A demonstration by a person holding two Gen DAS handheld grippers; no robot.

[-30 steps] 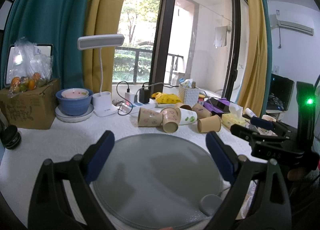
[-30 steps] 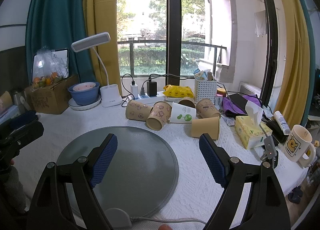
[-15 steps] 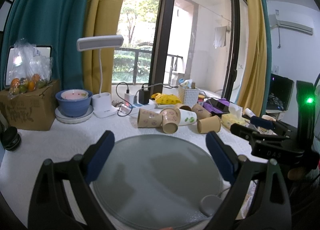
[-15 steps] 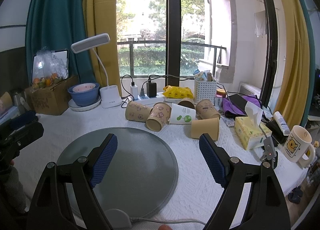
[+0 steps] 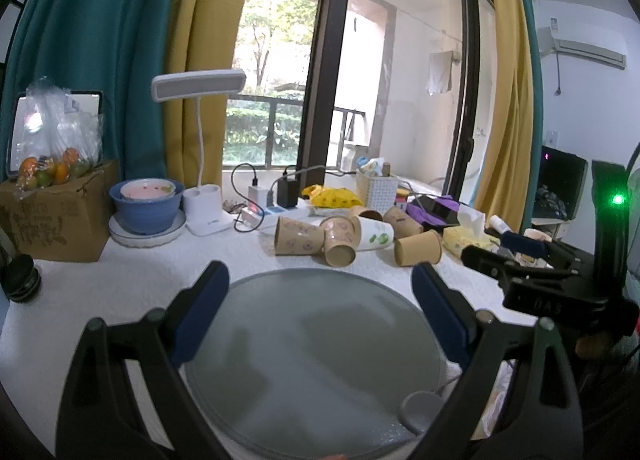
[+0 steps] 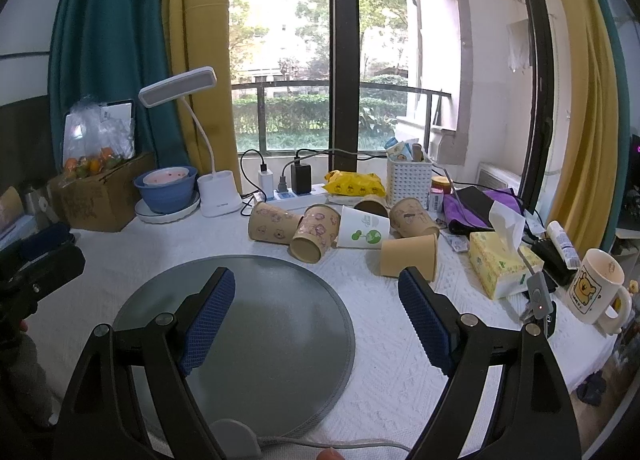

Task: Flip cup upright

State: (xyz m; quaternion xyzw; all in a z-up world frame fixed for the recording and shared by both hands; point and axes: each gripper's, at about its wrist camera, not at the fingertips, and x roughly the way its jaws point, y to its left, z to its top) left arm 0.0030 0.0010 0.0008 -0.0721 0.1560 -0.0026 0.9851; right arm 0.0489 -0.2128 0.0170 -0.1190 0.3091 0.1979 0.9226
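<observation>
At the far middle of the surface, past the round grey mat, a cluster of paper cups lies tipped on its sides. The plain cup is nearest, its mouth facing left, just right of the others. Behind it lie the white cup with green leaves and the printed cups, one of them with its open mouth turned toward the camera. In the left wrist view the same plain cup sits just beyond the mat's far right edge.

The right gripper hovers over the mat's right side, jaws wide and holding nothing. The left gripper hangs above the mat, jaws likewise wide and bare.

Right of the cups stand a yellow tissue box and a bear mug. To the left are a white lamp, a blue bowl on a plate, and a cardboard box with fruit.
</observation>
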